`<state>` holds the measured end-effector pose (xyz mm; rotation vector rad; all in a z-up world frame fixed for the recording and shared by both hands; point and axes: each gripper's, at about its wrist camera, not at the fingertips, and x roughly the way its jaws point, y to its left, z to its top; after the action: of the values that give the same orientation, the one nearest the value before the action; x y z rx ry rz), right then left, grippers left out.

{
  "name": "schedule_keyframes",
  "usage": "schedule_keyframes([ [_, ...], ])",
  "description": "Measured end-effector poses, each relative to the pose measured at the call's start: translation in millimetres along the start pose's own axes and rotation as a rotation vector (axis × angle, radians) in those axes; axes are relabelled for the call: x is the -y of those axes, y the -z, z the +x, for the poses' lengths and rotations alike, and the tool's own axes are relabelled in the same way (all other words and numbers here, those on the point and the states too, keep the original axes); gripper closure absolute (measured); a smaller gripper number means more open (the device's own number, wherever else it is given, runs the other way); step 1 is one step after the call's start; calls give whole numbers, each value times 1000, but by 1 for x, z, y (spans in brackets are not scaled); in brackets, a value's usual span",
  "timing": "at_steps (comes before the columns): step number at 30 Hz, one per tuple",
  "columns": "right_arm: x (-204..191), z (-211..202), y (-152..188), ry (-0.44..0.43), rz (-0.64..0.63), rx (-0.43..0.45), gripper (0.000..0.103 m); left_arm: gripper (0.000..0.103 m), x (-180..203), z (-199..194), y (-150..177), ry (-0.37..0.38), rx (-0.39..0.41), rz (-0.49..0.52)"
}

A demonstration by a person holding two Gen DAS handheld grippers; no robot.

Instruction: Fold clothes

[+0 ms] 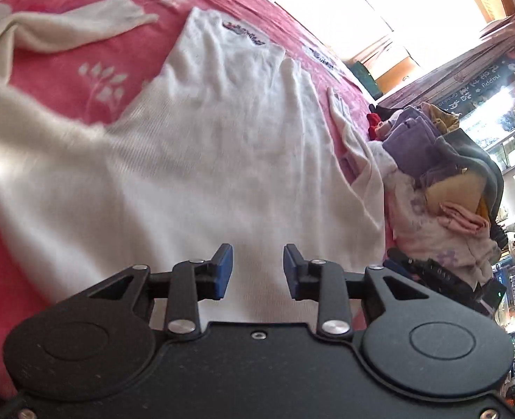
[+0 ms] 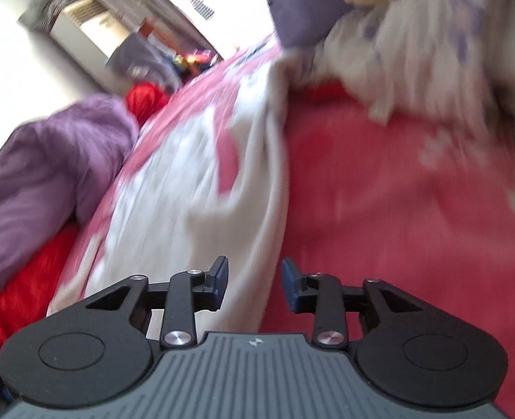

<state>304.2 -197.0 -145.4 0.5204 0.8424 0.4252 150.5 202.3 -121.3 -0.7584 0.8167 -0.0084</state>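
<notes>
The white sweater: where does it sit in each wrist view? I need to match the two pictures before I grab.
Left wrist: the white sweater fills the middle, spread flat on the pink bedspread, ahead of the open left gripper.
Right wrist: blurred; it runs up from the open right gripper, left of centre.
Shared landmark: the pile of clothes, at top right in the right view.

White sweater [image 1: 222, 132]: fine ribbed knit, soft, matt, slightly fuzzy
Pink blanket [image 1: 65, 73]: brushed cloth, matt, pale leaf print
Pile of clothes [image 1: 442, 181]: mixed soft cloth, purple knit, pink fleecy fabric
Left gripper [image 1: 257, 269]: matt black plastic, faintly grainy; shiny metal pivot pins; blue smooth pads [image 1: 224, 272]
Right gripper [image 2: 254, 284]: matt black plastic, grey ribbed plate, metal pins
Purple garment [image 2: 48, 174]: soft, faintly glossy cloth, blurred
</notes>
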Motion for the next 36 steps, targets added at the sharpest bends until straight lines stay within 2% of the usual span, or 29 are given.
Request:
schedule_keyframes([
  [4,17,37,-43,25,17,31,56,72,-3,24,-21,-11,-5,-1],
  [6,27,54,-56,43,28,23,56,72,-9,34,-27,-17,-12,-17],
  [10,37,42,-55,36,39,72,56,72,-16,50,-28,-30,-36,-25],
  [11,40,38,-54,34,42,84,64,72,-18,53,-27,-31,-44,-25],
  [12,42,35,-54,31,45,97,97,72,-19,56,-25,-34,-51,-25],
  [20,62,7,-49,13,66,201,95,72,-31,55,-19,-51,-50,-45],
  [21,68,6,-45,12,85,184,94,72,-30,53,-19,-54,-50,-35],
  [24,81,3,-31,10,136,135,87,72,-24,47,-19,-61,-50,-6],
  [27,82,-7,-29,-2,156,146,70,70,-19,32,-17,-71,-23,32],
  [33,78,11,-38,-2,171,122,56,67,-33,-4,-15,-122,54,25],
  [35,72,16,-38,0,162,109,56,61,-42,-18,-17,-144,85,5],
  [36,69,18,-38,-1,151,107,67,59,-47,-26,-18,-155,101,-7],
])
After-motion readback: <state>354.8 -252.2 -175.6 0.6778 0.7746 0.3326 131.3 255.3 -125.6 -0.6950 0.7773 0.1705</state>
